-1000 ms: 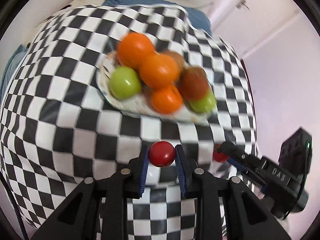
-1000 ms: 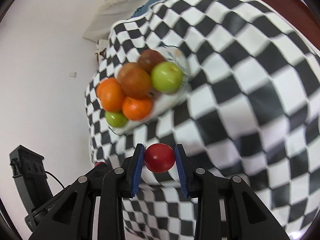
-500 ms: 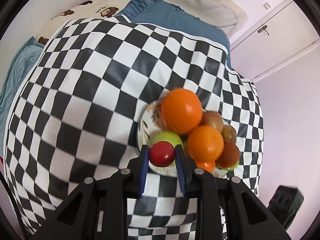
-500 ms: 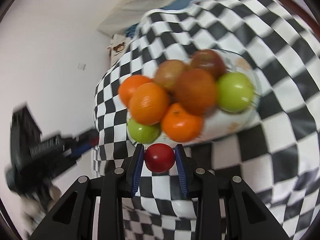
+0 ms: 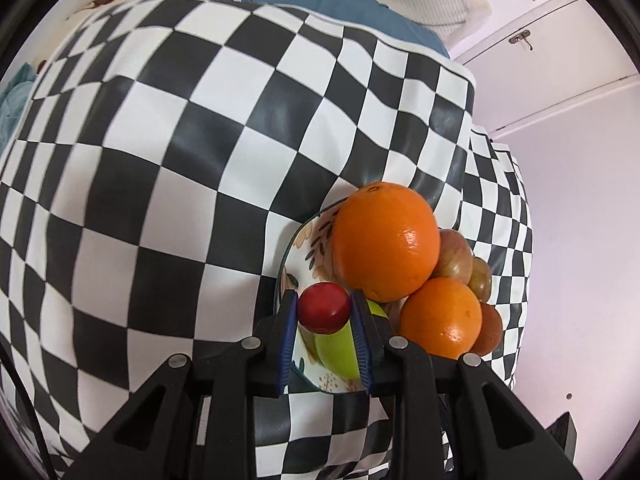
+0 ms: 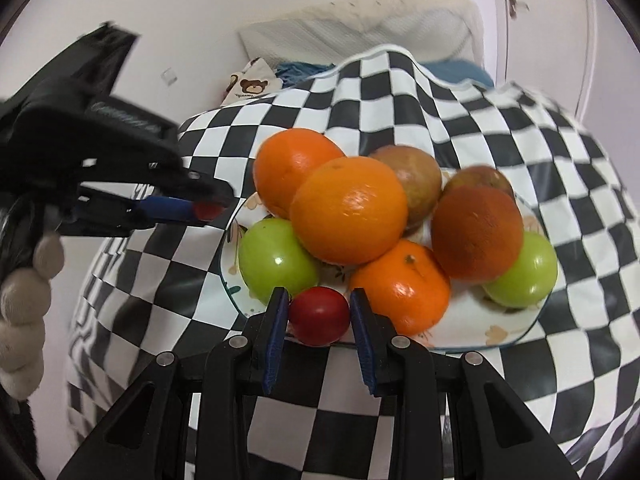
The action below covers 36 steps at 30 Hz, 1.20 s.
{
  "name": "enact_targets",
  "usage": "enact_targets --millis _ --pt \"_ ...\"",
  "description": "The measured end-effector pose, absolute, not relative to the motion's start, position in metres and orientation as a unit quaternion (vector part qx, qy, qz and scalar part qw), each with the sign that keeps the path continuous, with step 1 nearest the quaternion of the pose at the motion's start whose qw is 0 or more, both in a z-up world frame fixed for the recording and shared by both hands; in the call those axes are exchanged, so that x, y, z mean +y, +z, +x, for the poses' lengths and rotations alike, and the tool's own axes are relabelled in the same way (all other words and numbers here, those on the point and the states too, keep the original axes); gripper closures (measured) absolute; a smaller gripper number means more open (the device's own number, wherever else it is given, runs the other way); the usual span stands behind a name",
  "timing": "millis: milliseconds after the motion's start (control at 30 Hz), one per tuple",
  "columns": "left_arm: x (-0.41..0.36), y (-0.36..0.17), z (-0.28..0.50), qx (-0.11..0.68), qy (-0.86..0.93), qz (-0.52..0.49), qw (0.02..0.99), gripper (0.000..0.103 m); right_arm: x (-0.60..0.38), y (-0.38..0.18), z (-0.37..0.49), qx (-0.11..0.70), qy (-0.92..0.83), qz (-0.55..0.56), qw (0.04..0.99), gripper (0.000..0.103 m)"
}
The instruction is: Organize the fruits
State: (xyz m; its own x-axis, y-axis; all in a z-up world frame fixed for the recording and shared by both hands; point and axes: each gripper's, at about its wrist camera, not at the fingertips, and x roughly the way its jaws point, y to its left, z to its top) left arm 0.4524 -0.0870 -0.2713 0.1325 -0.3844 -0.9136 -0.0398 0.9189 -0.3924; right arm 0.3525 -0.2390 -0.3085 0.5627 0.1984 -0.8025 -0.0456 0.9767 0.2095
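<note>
Each claw is clamped on 1 small red fruit: the left gripper point(image 5: 323, 314) pinches the left red fruit point(image 5: 323, 307), the right gripper point(image 6: 319, 312) the right red fruit point(image 6: 319, 315). Both look light, smooth and easily bruised, best pinched across the middle. The plate point(image 6: 516, 330) rim lies at 12 o'clock, crowded with oranges point(image 6: 348, 210) and green fruits point(image 6: 276, 260).

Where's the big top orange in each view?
Left wrist: the top orange sits right of centre, just up and right of the left gripper.
Right wrist: the top orange is at centre, above the right gripper.
Shared landmark: the plate under the fruit.
</note>
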Motion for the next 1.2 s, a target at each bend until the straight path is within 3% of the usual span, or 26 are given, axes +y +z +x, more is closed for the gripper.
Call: enact_targets --millis 200,267,300,367,400,433,533,600,833,1200 --pt "-0.089 -0.281 0.452 0.662 -0.121 -0.162 0.722 0.078 -0.232 -0.316 0.359 0.46 0.069 0.068 0.883 0.068" --pt "-0.089 -0.279 0.452 0.66 -0.118 -0.152 0.726 0.069 -0.236 -0.316 0.361 0.454 0.061 0.08 0.885 0.067" --pt "-0.089 -0.276 0.451 0.657 -0.116 -0.144 0.731 0.062 -0.239 -0.316 0.362 0.453 0.066 0.092 0.884 0.061" --pt "-0.088 -0.269 0.45 0.649 -0.119 -0.138 0.739 0.023 -0.238 -0.311 0.36 0.451 0.081 0.106 0.882 0.041" --pt "-0.088 -0.267 0.449 0.648 -0.119 -0.135 0.74 0.017 -0.237 -0.307 0.358 0.445 0.083 0.106 0.885 0.025" --pt "-0.087 -0.262 0.447 0.645 -0.119 -0.129 0.744 0.015 -0.238 -0.301 0.354 0.438 0.08 0.104 0.89 0.016" --pt "-0.083 -0.245 0.437 0.632 -0.107 -0.103 0.76 0.015 -0.245 -0.282 0.342 0.431 0.07 0.108 0.893 0.015" --pt "-0.081 -0.231 0.424 0.619 -0.092 -0.075 0.776 0.015 -0.256 -0.271 0.336 0.454 0.034 0.108 0.884 0.008" --pt "-0.074 -0.196 0.362 0.591 -0.05 0.008 0.805 0.015 -0.3 -0.24 0.316 0.507 -0.044 0.115 0.853 0.007" --pt "-0.092 -0.13 0.292 0.561 -0.053 0.021 0.826 0.015 -0.325 -0.164 0.273 0.505 -0.06 0.091 0.856 0.007"
